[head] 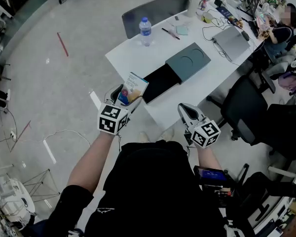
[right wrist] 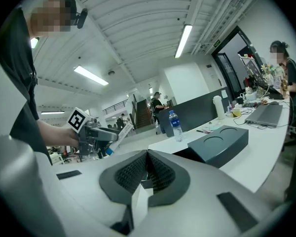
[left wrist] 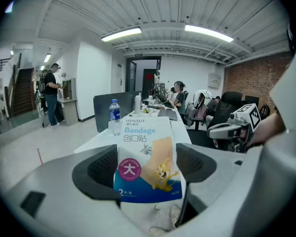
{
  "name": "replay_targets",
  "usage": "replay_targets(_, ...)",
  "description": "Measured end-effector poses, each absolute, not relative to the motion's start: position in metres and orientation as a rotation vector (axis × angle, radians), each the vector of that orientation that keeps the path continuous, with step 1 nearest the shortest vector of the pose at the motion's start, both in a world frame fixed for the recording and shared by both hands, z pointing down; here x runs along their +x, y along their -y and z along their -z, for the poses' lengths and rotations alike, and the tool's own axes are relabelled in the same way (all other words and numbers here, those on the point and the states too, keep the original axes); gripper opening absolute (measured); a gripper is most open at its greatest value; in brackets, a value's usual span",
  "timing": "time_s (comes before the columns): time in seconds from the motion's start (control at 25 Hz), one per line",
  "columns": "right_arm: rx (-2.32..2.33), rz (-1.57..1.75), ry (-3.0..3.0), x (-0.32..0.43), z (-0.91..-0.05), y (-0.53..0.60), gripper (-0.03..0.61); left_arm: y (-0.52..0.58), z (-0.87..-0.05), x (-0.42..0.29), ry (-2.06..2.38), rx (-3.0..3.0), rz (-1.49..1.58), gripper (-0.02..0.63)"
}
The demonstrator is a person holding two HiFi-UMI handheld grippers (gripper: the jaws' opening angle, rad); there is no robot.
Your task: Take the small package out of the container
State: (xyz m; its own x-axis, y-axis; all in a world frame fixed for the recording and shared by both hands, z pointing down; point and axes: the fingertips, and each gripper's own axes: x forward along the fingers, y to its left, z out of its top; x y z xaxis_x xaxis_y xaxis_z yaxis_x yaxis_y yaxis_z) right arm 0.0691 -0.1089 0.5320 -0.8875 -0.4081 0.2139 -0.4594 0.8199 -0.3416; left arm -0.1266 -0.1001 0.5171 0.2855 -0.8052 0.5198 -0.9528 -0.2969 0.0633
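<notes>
The small package, a white and blue bandage packet (head: pixel 132 88) (left wrist: pixel 145 159), stands between the jaws of my left gripper (head: pixel 126 97) (left wrist: pixel 145 169), which is shut on it, held up off the table's near left corner. The container is a dark box: its black open tray (head: pixel 160 82) lies on the white table, with its grey-green sleeve (head: pixel 188 61) (right wrist: pixel 221 143) slid off toward the far right. My right gripper (head: pixel 186 112) (right wrist: pixel 147 174) hangs shut and empty at the table's near edge. The right gripper view shows the left gripper with the packet (right wrist: pixel 119 132).
A water bottle (head: pixel 145 31) (left wrist: pixel 114 116) (right wrist: pixel 175 125) stands at the white table's (head: pixel 138 58) far left. A pen, notes, a closed laptop (head: pixel 231 41) and cables lie farther right. A black office chair (head: pixel 241 110) stands to the right; a person sits at the far end.
</notes>
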Motion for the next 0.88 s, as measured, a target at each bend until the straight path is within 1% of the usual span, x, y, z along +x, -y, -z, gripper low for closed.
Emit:
replay_targets(0.52, 0.608, -0.535, 2.862, 0.04, -0.53, 0.075, 0.025, 0.023, -0.543, -0.18, 1.665, 2.04, -0.441, 0.376)
replay_targets(0.88, 0.591, -0.5, 2.864, 0.021, -0.524, 0.066, 0.025, -0.008, -0.563, -0.19, 1.652, 2.007, -0.414, 0.376)
